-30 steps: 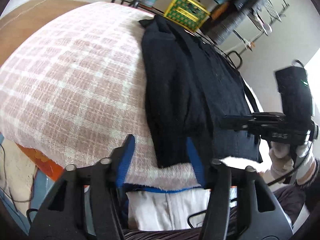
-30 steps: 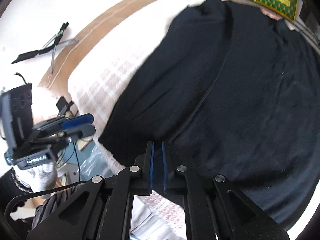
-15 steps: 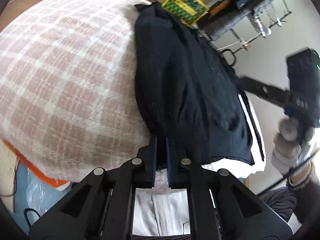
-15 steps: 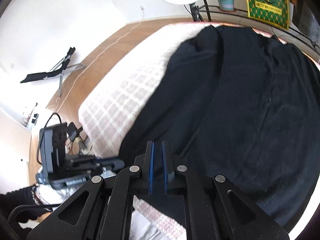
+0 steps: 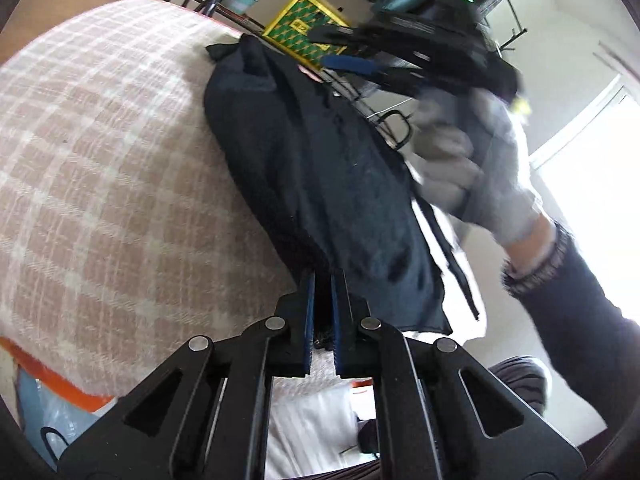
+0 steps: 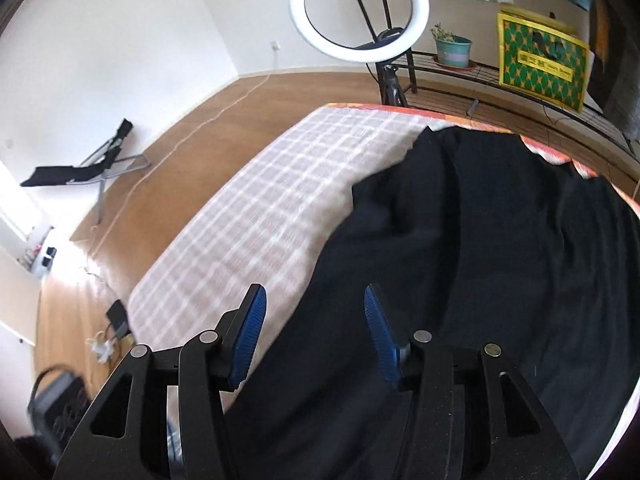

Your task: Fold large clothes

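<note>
A large black garment [image 5: 320, 168] lies spread on a pink-and-white checked blanket [image 5: 100, 168] over a bed. My left gripper [image 5: 323, 280] is shut on the garment's near hem edge. The garment fills the right half of the right wrist view [image 6: 500, 260]. My right gripper [image 6: 316, 312] is open and empty, held above the garment's left edge. In the left wrist view the right gripper [image 5: 360, 66] shows blurred, high over the garment's far end, in a gloved hand [image 5: 472, 168].
A ring light on a stand [image 6: 360, 12] stands past the bed's far end, beside a metal rack with a potted plant [image 6: 452, 50] and a yellow-green box [image 6: 540, 68]. Wooden floor [image 6: 180, 132] lies left of the bed, with a folded black stand [image 6: 80, 164].
My left gripper closed on the garment's hem and stays shut on it. My right gripper let go of the garment, opened and rose toward the far end.
</note>
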A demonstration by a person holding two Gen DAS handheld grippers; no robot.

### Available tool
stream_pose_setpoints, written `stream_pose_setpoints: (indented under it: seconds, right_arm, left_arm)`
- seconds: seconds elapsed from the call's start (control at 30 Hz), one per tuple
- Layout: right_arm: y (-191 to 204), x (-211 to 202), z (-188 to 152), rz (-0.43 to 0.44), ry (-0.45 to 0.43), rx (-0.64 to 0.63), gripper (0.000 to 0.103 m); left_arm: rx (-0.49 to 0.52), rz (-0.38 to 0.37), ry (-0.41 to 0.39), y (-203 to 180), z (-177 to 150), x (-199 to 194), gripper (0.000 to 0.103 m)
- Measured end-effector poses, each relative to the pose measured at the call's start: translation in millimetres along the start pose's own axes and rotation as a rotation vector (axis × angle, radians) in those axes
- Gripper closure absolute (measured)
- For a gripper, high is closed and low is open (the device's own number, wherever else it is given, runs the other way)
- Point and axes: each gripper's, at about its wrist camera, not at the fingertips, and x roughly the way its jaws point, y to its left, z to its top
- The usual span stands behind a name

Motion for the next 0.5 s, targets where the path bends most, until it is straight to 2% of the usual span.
stream_pose_setpoints:
  seconds: [0.1,0.27,0.37,0.5]
  right_arm:
    - [5,32,21,-0.073,0.033,-0.021,0.053]
    - [11,79,36,-0.165,0.104,-0.052,0.053]
    - [8,100,42,-0.219,0.124,-0.062,0.053]
    - [-5,123,49,-0.272,0.155,-0.016,0.053]
  left_arm:
    - [0.003,-0.021,0.003,0,5,3,0.098]
    - [0.019,-0.064,0.013,-3,10,10,0.098]
    - [0.042,-0.069,0.040,-4,14,16,0.098]
    - [0.069,-0.058,0.074,-3,19,18,0.098]
